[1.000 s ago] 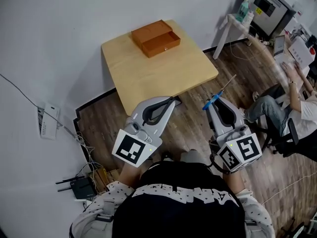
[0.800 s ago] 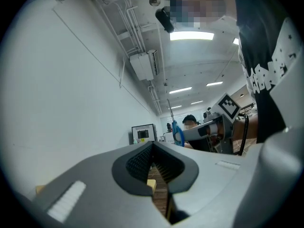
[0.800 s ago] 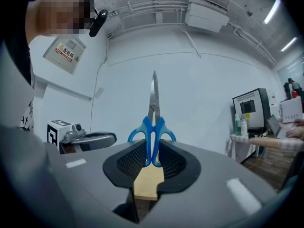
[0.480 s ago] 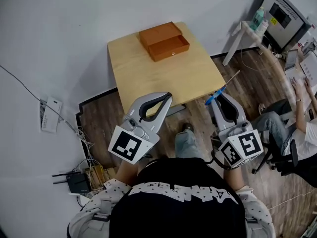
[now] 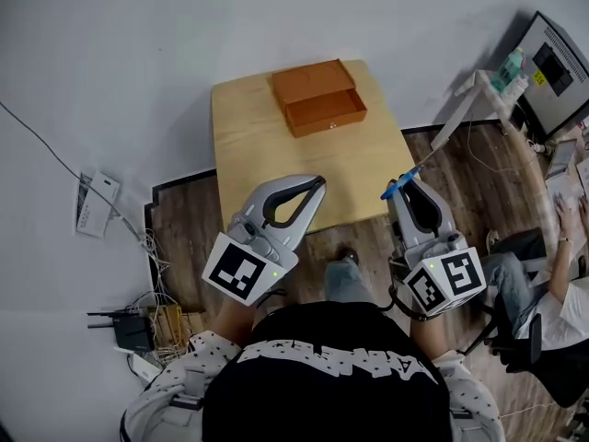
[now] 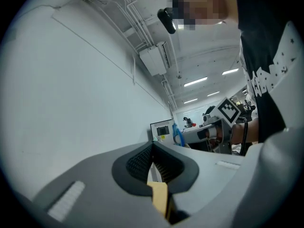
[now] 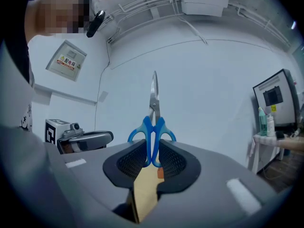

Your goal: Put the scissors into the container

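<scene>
Head view: the orange container [image 5: 317, 97] sits at the far edge of the wooden table [image 5: 267, 155], well apart from the scissors [image 5: 398, 188], which are up in the air by its near right corner. Left gripper view: the left gripper [image 6: 153, 148] has its jaws pressed together, nothing between them. Right gripper view: the right gripper [image 7: 152, 150] is clamped on the scissors' blue handles, blades pointing ahead.

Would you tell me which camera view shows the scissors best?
The right gripper view: the scissors fill its centre, blue handles clamped in the right tongs, blades pointing away. In the head view they look small; the left gripper view catches only a blue sliver.
</scene>
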`<state>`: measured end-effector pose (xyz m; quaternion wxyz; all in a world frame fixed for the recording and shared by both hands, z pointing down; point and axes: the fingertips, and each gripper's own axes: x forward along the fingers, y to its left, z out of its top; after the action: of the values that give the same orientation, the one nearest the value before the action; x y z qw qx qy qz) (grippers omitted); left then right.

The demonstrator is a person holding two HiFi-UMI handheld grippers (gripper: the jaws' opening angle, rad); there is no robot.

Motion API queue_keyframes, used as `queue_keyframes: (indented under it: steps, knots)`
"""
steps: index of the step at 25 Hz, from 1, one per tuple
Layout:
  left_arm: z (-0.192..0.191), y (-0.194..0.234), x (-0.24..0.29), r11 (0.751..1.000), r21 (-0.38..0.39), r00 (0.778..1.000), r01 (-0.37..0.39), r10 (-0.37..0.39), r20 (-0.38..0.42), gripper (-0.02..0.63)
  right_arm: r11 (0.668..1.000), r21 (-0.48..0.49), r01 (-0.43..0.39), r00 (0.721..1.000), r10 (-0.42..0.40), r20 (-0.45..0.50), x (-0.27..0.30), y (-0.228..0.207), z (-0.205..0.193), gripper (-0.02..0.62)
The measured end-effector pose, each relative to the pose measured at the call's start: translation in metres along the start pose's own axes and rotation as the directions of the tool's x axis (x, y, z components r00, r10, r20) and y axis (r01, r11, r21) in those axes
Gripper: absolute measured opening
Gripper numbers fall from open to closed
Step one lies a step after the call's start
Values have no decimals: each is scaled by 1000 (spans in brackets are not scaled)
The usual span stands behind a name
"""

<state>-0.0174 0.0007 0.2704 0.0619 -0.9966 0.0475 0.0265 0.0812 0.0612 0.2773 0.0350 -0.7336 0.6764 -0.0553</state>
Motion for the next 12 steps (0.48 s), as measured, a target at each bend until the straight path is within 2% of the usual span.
queue_keyframes:
  steps: [3, 12]
  knots:
    - [-3, 10, 13, 1000, 0, 999, -27, 27, -20, 0, 1000, 12, -17, 1000, 17, 6, 13, -17, 1, 94]
    - [2, 29, 52, 993, 63, 993, -99, 102, -51, 0, 994, 46, -98, 995, 98, 10, 44, -55, 8, 94]
